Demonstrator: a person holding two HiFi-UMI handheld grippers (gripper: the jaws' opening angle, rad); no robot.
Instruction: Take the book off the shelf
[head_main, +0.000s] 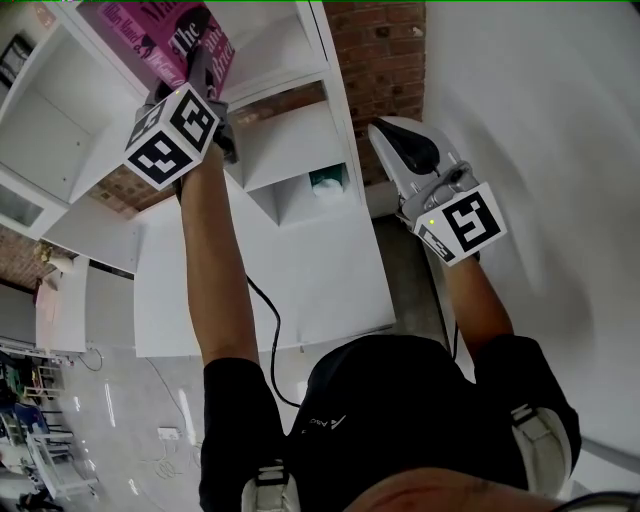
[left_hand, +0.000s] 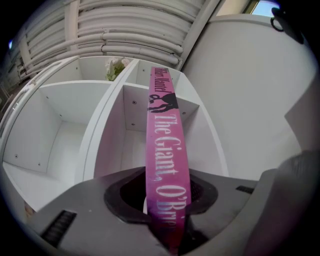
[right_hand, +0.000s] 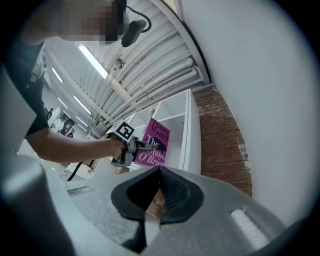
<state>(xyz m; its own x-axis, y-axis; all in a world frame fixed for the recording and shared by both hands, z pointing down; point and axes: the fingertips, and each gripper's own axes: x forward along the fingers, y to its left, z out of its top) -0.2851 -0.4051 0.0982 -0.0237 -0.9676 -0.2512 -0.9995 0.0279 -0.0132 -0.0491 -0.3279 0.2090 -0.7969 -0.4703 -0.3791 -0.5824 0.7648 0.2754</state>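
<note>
A pink book (head_main: 165, 35) with white and black lettering stands out from the white cubby shelf (head_main: 290, 130) at the top of the head view. My left gripper (head_main: 203, 72) is shut on its lower end. In the left gripper view the pink spine (left_hand: 167, 145) runs up from between the jaws, which press on both its sides, with open white cubbies (left_hand: 60, 130) behind it. My right gripper (head_main: 388, 135) hangs apart at the right near the brick wall, shut and holding nothing. From the right gripper view I see the book (right_hand: 154, 142) and the left gripper (right_hand: 136, 146) beside the shelf.
A brick wall (head_main: 385, 50) rises behind the shelf, and a plain white wall (head_main: 540, 120) fills the right. A green and white item (head_main: 325, 182) sits in a lower cubby. A black cable (head_main: 265, 310) trails down from my left arm. A small plant (left_hand: 114, 67) stands on top of the shelf.
</note>
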